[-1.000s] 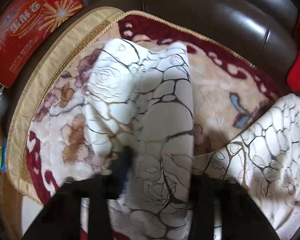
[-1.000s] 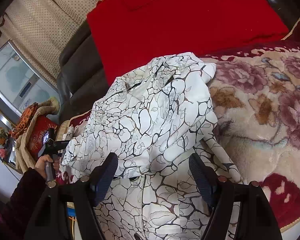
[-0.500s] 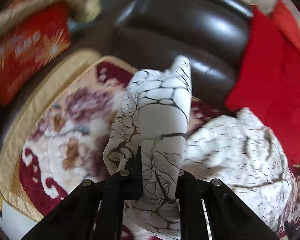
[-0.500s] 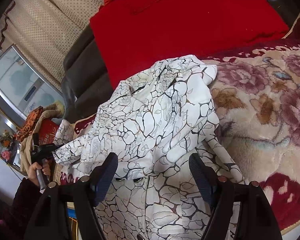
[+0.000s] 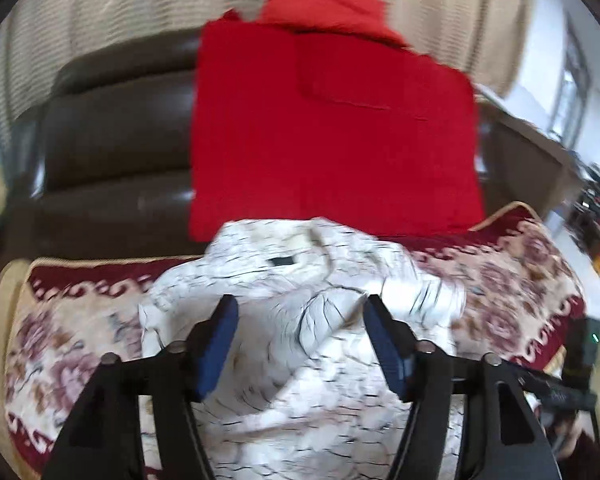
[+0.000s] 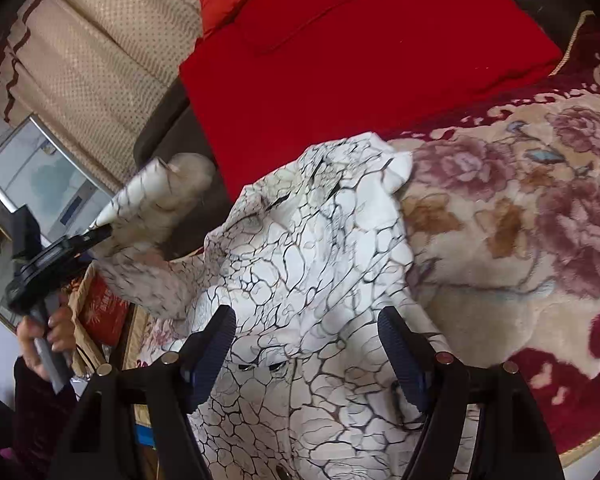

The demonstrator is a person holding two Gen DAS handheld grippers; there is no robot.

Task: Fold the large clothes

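1. Left wrist view: the left gripper has its blue pads well apart, and the jaws are opening right now. Nothing is pinched between them; the garment lies below and beyond the tips, blurred.

2. Same view: that white garment with dark crackle lines sits in a heap on the floral blanket, its far edge up against the red cushion. Behind that stands the brown sofa back.

3. Right wrist view: the right gripper hangs wide open over the garment. Both dark pads stand clear of each other with cloth under the gap, none of it clamped. Whether the tips brush the fabric, I cannot tell.

4. Same view: the garment spreads from the red cushion down to the bottom edge, with the floral blanket bare on the right.

5. Same view, over on the left: a hand holds the left gripper up in the air. A sleeve of the garment is lifted at its tip, blurred. Whether the fingers touch that cloth from this angle, I cannot tell.
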